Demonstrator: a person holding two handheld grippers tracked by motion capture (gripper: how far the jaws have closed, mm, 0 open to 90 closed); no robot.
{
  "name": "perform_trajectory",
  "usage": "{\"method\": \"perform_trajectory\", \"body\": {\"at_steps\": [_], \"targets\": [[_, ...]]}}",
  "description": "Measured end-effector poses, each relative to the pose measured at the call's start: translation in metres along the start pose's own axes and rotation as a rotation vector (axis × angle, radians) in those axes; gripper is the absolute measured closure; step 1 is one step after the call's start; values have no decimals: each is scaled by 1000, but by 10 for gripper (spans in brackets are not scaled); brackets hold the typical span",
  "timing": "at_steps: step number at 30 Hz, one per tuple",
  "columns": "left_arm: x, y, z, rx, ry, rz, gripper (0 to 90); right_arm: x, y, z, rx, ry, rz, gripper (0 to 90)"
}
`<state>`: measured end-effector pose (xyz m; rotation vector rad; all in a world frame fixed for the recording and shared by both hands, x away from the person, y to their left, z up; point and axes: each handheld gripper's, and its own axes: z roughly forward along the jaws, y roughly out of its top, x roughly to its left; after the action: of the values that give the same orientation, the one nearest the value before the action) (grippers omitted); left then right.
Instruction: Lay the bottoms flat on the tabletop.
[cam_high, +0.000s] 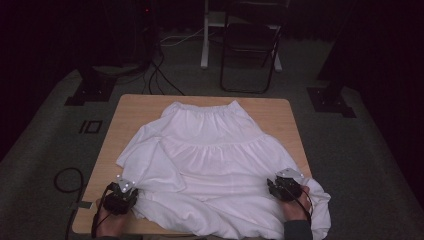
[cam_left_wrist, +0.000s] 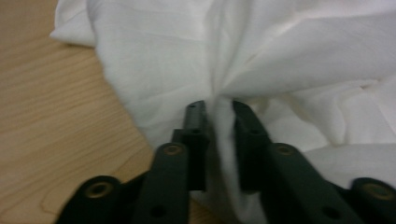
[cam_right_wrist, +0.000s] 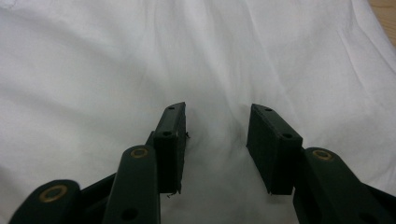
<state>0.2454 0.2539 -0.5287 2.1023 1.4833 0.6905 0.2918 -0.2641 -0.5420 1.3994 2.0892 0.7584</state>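
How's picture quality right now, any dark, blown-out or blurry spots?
High view: room dark, the skirt and table dimly lit but readable. Left gripper view: soft, cloth glaring white. Right gripper view: jaws sharp, cloth bright with faint folds.

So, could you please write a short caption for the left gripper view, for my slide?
The left gripper pinches a fold of the white skirt lying on the wooden table.
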Motion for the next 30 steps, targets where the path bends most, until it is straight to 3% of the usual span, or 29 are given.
{"method": "perform_trajectory", "body": {"at_steps": [6,12,18,23,27,30], "targets": [[2,15,-14,-96,-43,-20,584,-1,-1,0,-6,4,7,572],[-11,48,-22,-168,-73,32,526,-1,-1,0,-11,4,12,574],[-40,80,-16,-221,-140,100,516,-1,-2,0,-16,5,18,574],[-66,99,4,-203,-195,164,516,-1,-2,0,-20,4,17,575],[-81,106,33,-135,-229,194,516,-1,-3,0,-21,4,18,575],[-89,106,54,-88,-226,208,497,-1,-3,0,-21,6,20,575]]}}
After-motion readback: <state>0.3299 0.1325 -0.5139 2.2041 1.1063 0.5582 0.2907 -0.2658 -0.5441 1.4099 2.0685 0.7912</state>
